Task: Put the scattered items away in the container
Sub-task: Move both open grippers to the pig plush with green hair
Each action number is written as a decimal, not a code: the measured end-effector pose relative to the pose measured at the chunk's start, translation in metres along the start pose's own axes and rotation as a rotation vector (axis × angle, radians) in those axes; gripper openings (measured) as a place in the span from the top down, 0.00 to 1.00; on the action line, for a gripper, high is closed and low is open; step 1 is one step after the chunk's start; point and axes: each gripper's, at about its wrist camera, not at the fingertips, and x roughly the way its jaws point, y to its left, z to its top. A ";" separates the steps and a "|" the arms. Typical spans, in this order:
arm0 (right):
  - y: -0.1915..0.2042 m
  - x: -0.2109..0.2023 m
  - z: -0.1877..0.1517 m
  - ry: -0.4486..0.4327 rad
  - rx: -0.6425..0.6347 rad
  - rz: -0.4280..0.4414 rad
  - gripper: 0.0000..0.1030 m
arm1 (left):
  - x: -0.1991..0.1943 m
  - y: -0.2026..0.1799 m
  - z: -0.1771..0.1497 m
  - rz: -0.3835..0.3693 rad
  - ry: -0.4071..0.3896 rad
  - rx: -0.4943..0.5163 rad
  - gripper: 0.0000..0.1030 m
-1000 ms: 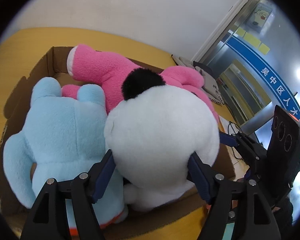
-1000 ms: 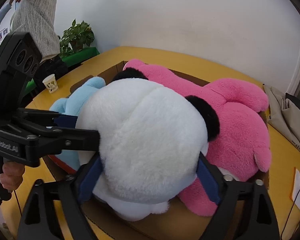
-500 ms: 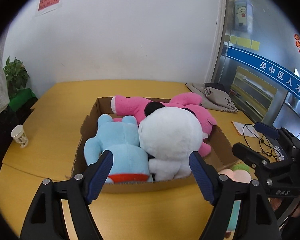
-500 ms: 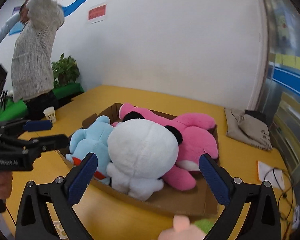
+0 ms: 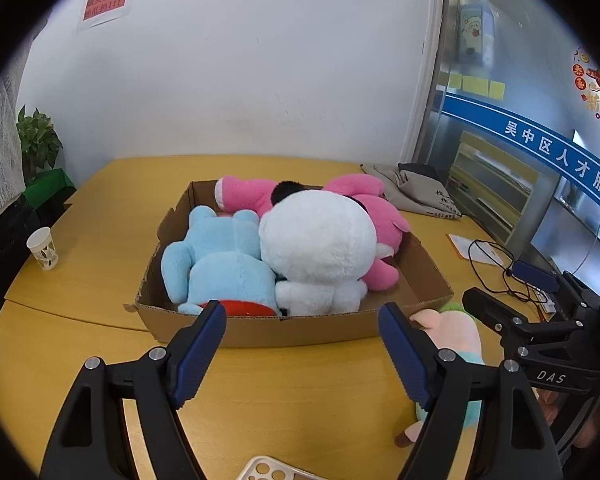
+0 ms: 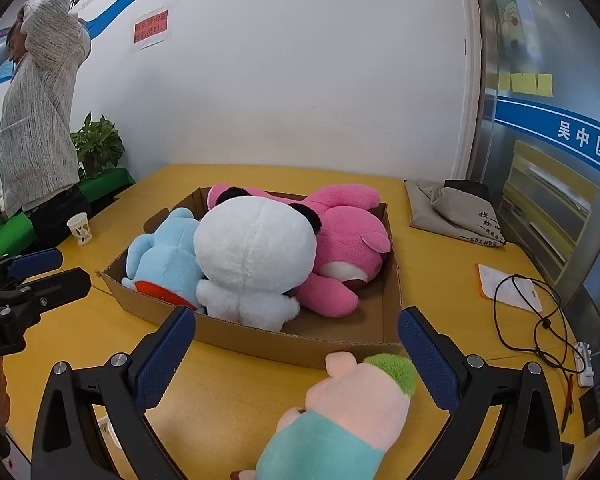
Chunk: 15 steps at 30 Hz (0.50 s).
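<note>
Right wrist view: cardboard box [image 6: 260, 338] mid-counter [image 6: 440, 256], already loaded. Inside, largest first: white panda plush [image 6: 256, 256] at the near-middle, pink plush [image 6: 344, 236] along the far and right side, blue plush [image 6: 164, 256] against the left wall. Roughly three items done.

Left over: small pig plush [image 6: 352, 404] with green tuft and teal body, lying on the counter just outside the box's near-right corner, touching nothing in the box. Same toy seen in the left wrist view [image 5: 452, 336], partly hidden behind a finger.

Right hand-held gripper [image 6: 296, 360]: spread wide, empty, fingers standing either side of the pig plush but not pressing it. Left hand-held gripper [image 5: 300, 350]: spread too, empty, aimed at the box's near wall.

Pale perforated object [image 5: 268, 470] at the counter's near edge in the left view; cannot tell what, or whether it counts as scattered. Paper cup [image 6: 79, 227], cloth bag [image 6: 452, 212], cable [image 6: 528, 312] near the counter edges, probably not part of the job.

Likely next: pig plush into the free near-right corner of the box.
</note>
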 end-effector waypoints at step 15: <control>0.011 0.004 -0.004 0.023 -0.026 -0.017 0.00 | 0.008 0.006 -0.005 -0.026 0.009 -0.004 0.24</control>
